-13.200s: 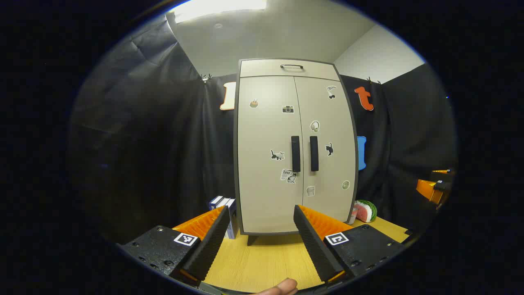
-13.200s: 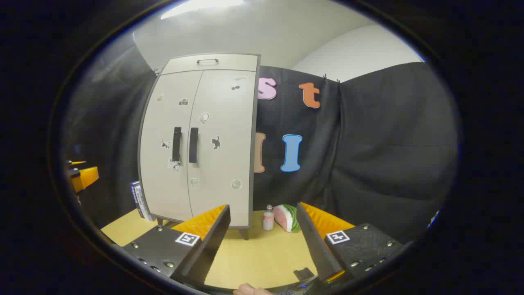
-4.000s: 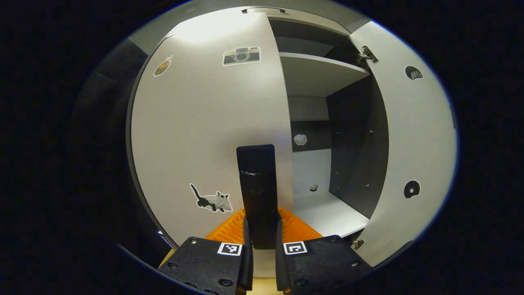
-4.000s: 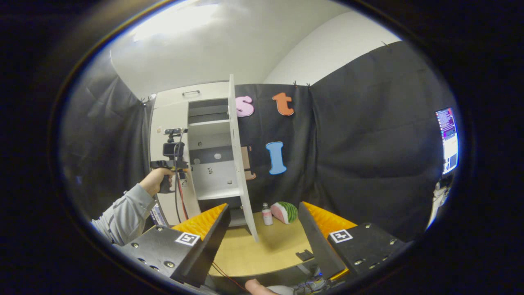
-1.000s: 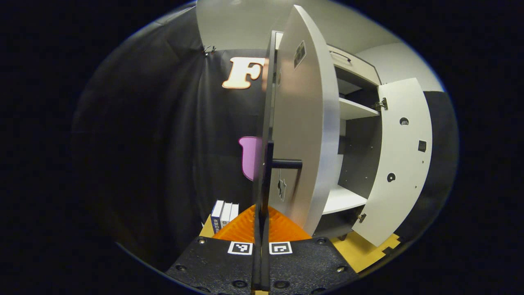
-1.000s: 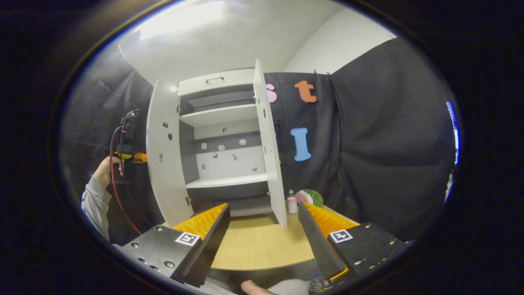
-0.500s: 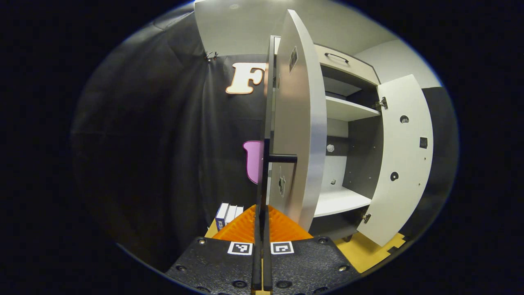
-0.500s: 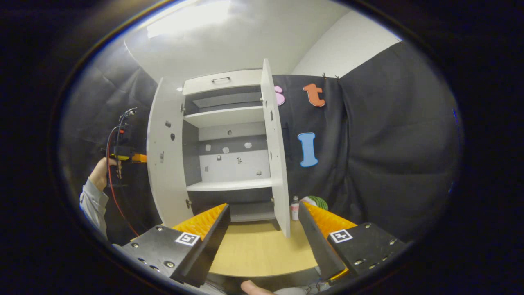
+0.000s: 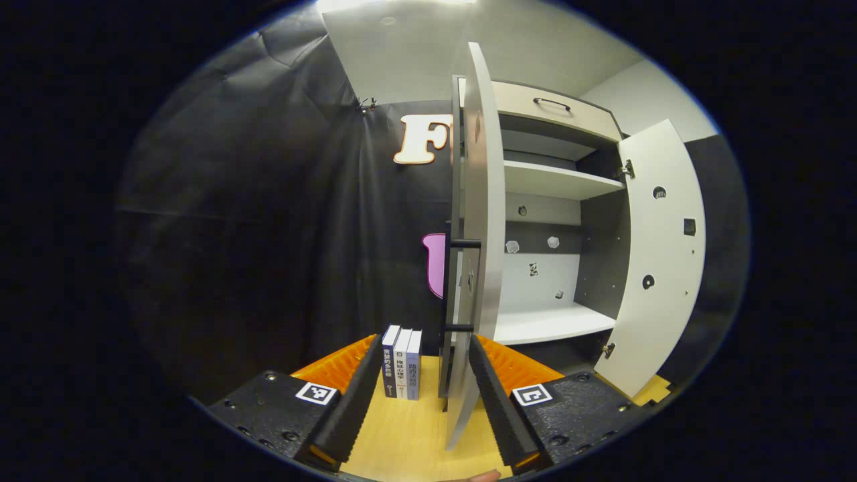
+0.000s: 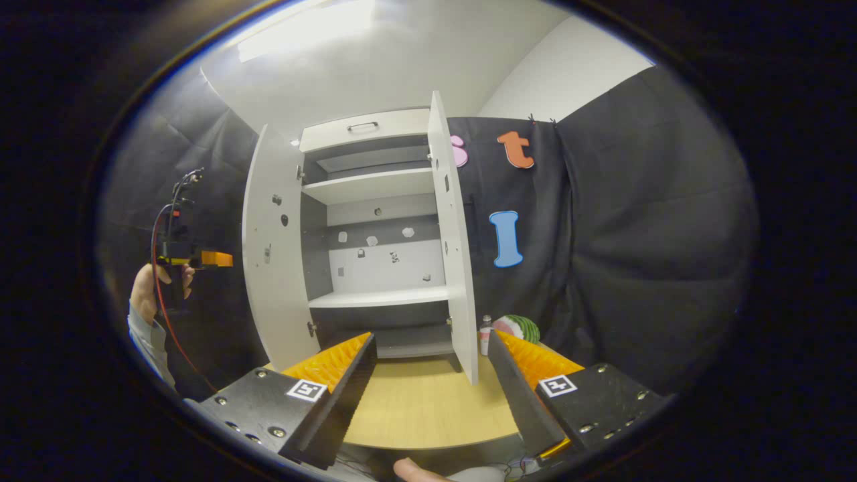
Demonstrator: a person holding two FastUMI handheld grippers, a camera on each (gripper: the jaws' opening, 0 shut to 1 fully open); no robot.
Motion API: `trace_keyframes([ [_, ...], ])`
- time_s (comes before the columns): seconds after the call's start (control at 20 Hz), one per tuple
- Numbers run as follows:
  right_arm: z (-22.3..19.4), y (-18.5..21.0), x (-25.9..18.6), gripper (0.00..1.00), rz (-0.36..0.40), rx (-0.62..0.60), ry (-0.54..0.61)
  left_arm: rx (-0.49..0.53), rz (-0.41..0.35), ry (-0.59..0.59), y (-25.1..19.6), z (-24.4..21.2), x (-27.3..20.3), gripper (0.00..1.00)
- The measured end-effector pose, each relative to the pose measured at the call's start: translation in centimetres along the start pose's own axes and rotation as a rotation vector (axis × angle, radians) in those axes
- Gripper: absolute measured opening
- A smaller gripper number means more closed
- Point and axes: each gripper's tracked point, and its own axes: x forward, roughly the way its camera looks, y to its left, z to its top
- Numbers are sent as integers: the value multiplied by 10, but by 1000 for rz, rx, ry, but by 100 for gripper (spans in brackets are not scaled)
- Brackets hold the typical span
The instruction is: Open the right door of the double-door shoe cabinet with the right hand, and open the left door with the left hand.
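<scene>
Watermelon slice (image 10: 519, 329) half hidden behind right tongs' finger; small bottle (image 10: 485, 333) partly behind right door (image 10: 455, 254); stickers inside cabinet too small to tell.

left gripper view: cabinet (image 9: 556, 201) is seen from its left front, close; left door (image 9: 479, 221) is met edge-on, books (image 9: 400, 361) just beyond the fingers.
right gripper view: cabinet (image 10: 375, 221) is faced head-on from farther back, over the table (image 10: 422, 402); left gripper (image 10: 217, 258) is seen off to the side.
shared: open cabinet interior, both doors, shelves, table.
</scene>
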Motion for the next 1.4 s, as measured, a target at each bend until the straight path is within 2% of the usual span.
trace_keyframes([
  [0.1, 3, 4, -2, 99, 0, -3, -5, 13, 5, 6, -6, -3, -16, 87],
  [0.15, 5, 5, -2, 95, -2, -4, -8, 16, 0, 7, -13, -3, -25, 90],
  [0.2, 6, 6, -3, 99, -4, -3, -9, 26, -4, 8, -19, -5, -34, 91],
  [0.3, 8, 8, -3, 95, -6, -3, -12, 34, -3, -4, -29, -4, -51, 98],
  [0.35, 9, 10, -4, 99, -6, -2, -15, 34, -6, -7, -36, -4, -59, 98],
  [0.8, 14, 10, -9, 99, -9, -3, -29, 41, -74, -94, -99, -8, -130, 98],
  [1.0, 12, 12, -10, 99, -8, -6, -29, 5, -102, -115, -124, -22, -162, 98],
  [1.15, 11, 14, -12, 99, -6, 1, -33, -29, -109, -117, -135, -36, -174, 95],
  [1.25, 11, 17, -16, 99, 7, -1, -36, -50, -114, -107, -140, -47, -178, 97],
  [1.35, 10, 23, -20, 99, 17, -16, -38, -12, -90, -123, -136, -48, -176, 94],
  [1.4, 9, 24, -21, 99, 21, -27, -37, -1, -84, -120, -135, -51, -175, 97],
])
